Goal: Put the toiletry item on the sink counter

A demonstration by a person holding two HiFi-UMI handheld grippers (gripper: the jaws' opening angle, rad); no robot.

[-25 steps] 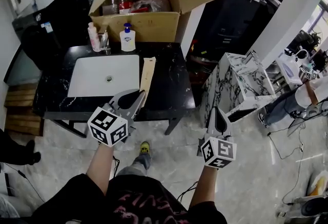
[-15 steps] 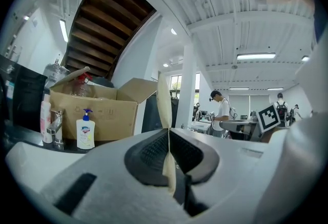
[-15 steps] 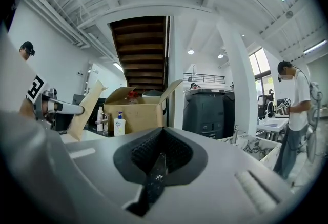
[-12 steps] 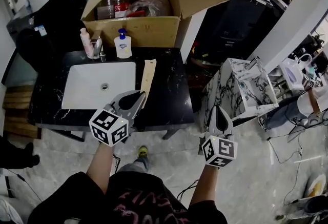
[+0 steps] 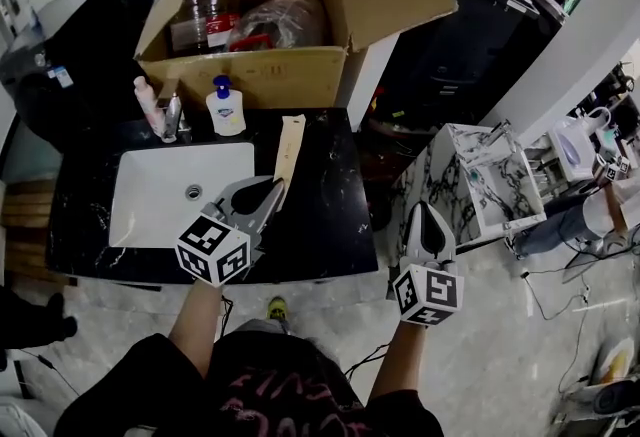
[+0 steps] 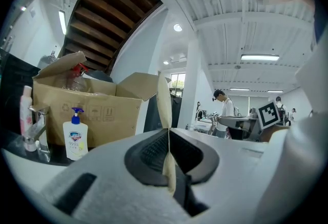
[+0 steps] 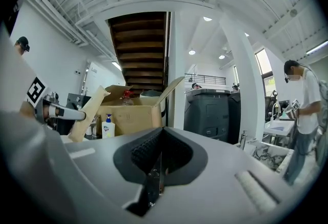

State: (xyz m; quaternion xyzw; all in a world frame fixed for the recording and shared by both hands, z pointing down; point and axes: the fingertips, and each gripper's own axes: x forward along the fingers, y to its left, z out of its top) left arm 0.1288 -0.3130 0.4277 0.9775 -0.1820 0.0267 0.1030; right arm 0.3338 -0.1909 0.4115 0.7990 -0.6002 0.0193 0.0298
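**Head view:** the left tongs (image 5: 268, 195) clamp a beige strip (image 5: 289, 147), which reaches far over the black counter (image 5: 330, 215), just right of the sink (image 5: 150, 215). The right tongs (image 5: 425, 213) hang closed, right of the counter.

**Left gripper view:** the strip (image 6: 164, 105) sits pinched edge-on, with a soap bottle (image 6: 75, 136) and box (image 6: 97, 110) beyond.

**Right gripper view:** the tongs (image 7: 160, 138) meet on nothing, and the strip (image 7: 82, 115) shows at left.

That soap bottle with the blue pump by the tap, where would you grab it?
Grip the soap bottle by its white body, below the blue pump, coming from the front. It stands upright, the cardboard box blocks the back, the tap stands close at its left, and the pump looks too thin to pinch.
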